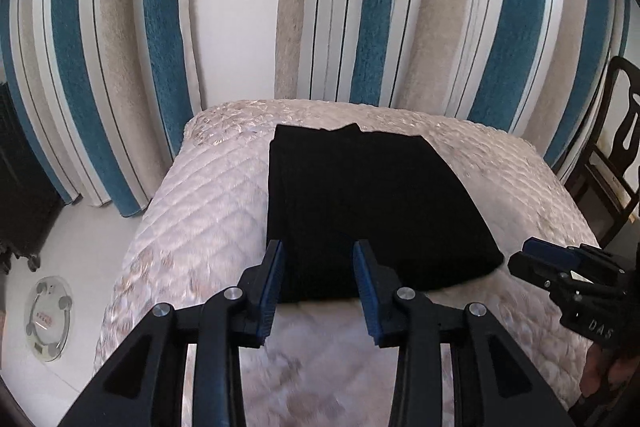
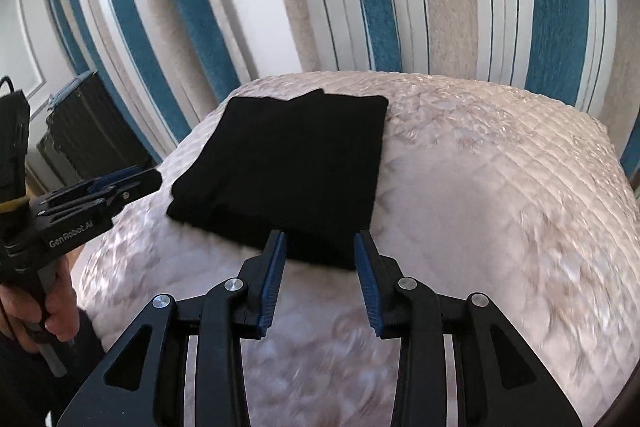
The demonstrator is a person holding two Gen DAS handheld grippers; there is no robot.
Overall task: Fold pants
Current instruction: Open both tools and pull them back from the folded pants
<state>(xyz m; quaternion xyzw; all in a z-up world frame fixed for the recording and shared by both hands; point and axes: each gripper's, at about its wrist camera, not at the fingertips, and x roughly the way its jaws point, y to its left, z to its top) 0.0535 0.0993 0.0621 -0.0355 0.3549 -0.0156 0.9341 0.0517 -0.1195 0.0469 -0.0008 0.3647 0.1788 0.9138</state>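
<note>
A: Logging this one fast. Where are the pants?

B: Lying on the quilted bed, toward the far end near the striped curtains. Already a compact black rectangle, several layers stacked, near edge thick and rounded. Looks close to done, my guess.

A: Grippers?

B: Left gripper has its jaws spread wide, nothing between them, hovering just short of the near edge. Right gripper same: jaws apart, empty, tips at the near right corner of the bundle. In the left view the right one shows from the side at the pants' corner, near it, can't tell if touching.

A: How will the fabric handle?

B: Judging only: soft, light, limp. No stiffness, so it'll sag if lifted from one point. Matte black knit or cotton by the look, not slippery, though the satin-looking quilt under it might let the whole stack slide if pushed.

A: Where to grab?

B: If another fold is wanted, pinch the near folded edge at both corners, one gripper each, catching all layers so the stack doesn't peel apart. The far edge has a small uneven flap sticking up, so I'd avoid that end. A single-corner grab would likely unroll it.

A: Anything else in frame?

B: Bathroom scale on the floor left, dark chair right. Irrelevant.
</note>
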